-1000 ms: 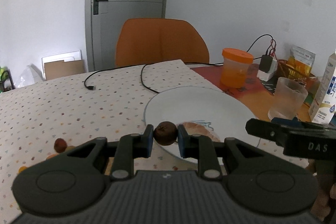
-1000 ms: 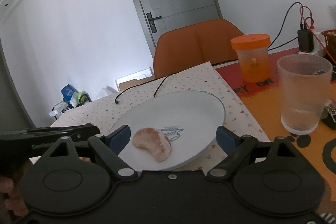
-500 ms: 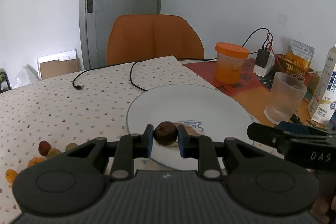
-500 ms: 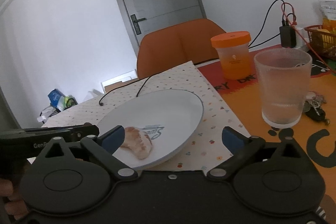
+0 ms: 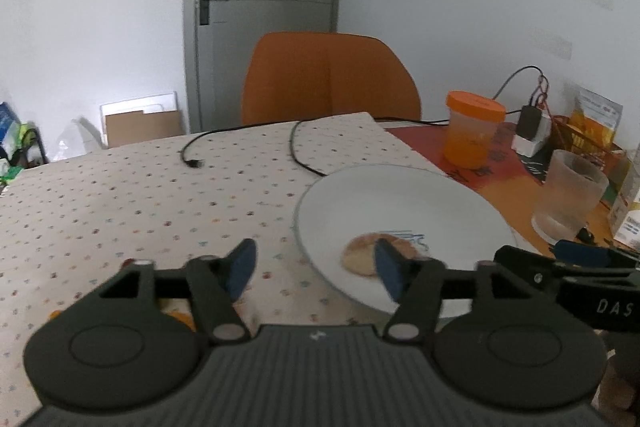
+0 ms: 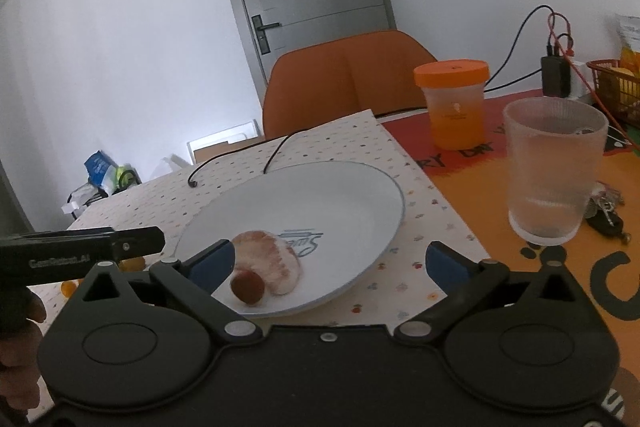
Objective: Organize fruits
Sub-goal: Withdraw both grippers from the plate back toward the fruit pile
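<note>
A white plate (image 5: 400, 199) (image 6: 320, 195) lies on the dotted tablecloth. On its near part rests a peeled citrus segment (image 5: 362, 253) (image 6: 272, 257), and a small brown round fruit (image 6: 247, 287) sits against it in the right wrist view. In the left wrist view that brown fruit is hidden. My left gripper (image 5: 314, 267) is open and holds nothing, its right finger over the plate's near rim. My right gripper (image 6: 328, 263) is open wide over the plate's near edge, holding nothing. Small orange fruits (image 5: 180, 315) (image 6: 68, 287) lie on the cloth left of the plate.
An orange-lidded jar (image 6: 454, 103), a frosted glass (image 6: 554, 167) and keys (image 6: 606, 215) stand right of the plate on an orange mat. A black cable (image 5: 240, 147) lies across the far cloth, with an orange chair (image 5: 328, 83) behind. A carton (image 5: 628, 211) is at the far right.
My left gripper has opened and let go of the brown fruit, which now lies on the plate beside the citrus segment. The left gripper has drawn back to the left.
</note>
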{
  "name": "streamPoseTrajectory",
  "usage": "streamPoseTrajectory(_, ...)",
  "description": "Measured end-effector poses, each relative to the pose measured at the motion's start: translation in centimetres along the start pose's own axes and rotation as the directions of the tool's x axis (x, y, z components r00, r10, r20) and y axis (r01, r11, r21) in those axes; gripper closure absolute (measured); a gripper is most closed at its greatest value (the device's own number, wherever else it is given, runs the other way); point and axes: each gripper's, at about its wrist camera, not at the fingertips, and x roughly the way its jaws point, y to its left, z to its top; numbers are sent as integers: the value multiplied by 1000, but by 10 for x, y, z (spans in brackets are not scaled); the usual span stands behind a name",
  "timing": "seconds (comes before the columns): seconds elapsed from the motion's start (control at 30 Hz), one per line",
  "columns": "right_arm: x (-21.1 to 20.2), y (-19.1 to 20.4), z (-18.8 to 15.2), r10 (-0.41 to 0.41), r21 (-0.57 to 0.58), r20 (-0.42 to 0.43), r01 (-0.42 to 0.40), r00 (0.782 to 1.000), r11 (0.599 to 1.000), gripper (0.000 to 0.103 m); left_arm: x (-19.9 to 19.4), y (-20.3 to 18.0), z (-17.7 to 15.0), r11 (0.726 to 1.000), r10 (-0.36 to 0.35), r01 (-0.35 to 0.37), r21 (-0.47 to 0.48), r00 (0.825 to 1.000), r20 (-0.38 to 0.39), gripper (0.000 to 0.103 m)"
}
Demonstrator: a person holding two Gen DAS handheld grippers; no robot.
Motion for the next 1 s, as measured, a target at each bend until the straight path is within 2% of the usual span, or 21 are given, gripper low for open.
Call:
streamPoseTrajectory(0.07,2,4,1,11,1,-5,-11,1000,1000,0,-4,7,-1,1000,5,-5,-4,1000,12,23)
streamPoseTrajectory(0.13,2,8,1,19,5,-10,-19,1000,1000,0,-8,12,-2,999,35,-35,-1,999,24,19)
streamPoseTrajectory(0.43,2,36,1,50,-54,-8,-51,999,997,0,-24,40,-8,995,93,-92,-31,995,40,7)
streamPoseTrajectory(1.0,8,86,-3,125,-110,-33,-128,992,986,0,-55,104,-32,978,175,-172,-118,985,14,6)
